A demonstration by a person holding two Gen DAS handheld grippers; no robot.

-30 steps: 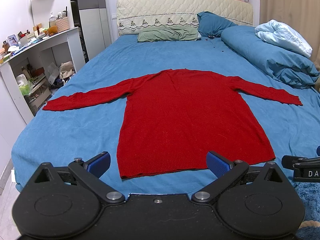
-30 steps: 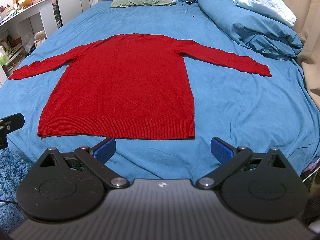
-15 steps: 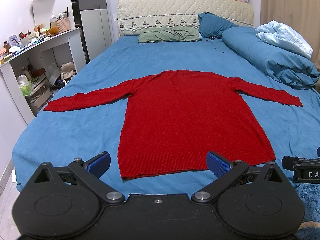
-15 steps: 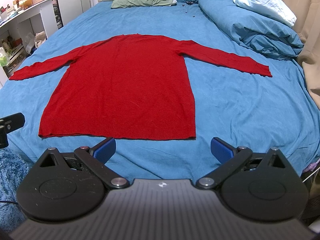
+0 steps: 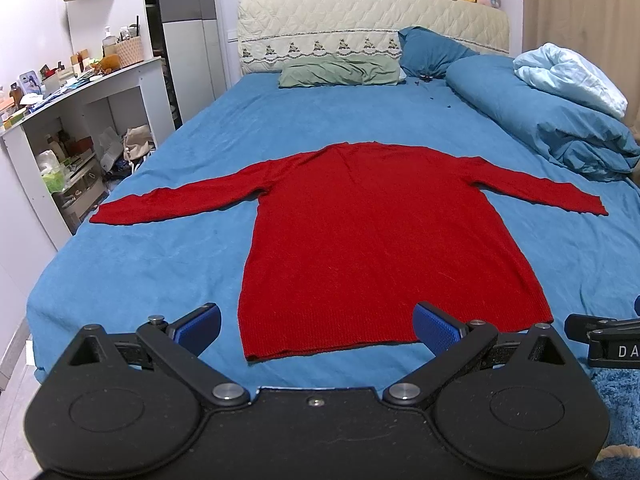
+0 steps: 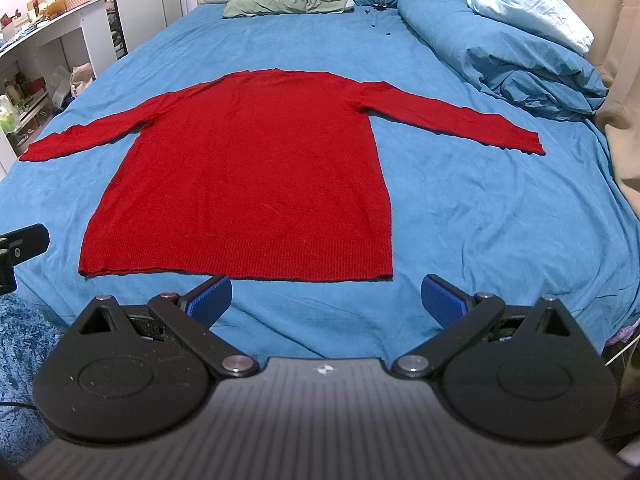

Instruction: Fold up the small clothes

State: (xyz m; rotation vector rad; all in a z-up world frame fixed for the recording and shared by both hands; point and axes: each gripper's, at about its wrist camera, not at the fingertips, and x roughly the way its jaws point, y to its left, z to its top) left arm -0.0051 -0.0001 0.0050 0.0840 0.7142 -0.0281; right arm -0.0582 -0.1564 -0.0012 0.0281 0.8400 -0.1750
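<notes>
The sweater (image 5: 384, 240) is red knit, ribbed at the hem, lying on a matt, slightly wrinkled blue bedsheet (image 5: 160, 256). The headboard (image 5: 372, 16) is quilted cream fabric. Each hand-held gripper (image 6: 326, 298) is matt black plastic with textured blue pads (image 6: 212, 298) and shiny metal pivots.

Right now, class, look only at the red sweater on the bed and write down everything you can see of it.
The red sweater is a plain knit with long sleeves and a ribbed band along its hem. It lies flat and unfolded on the blue sheet, body smooth, both sleeves spread out to the sides, neck toward the headboard and hem toward the cameras. Only the sheet touches it. The left claw and right claw are both open just short of the hem, holding nothing.
</notes>
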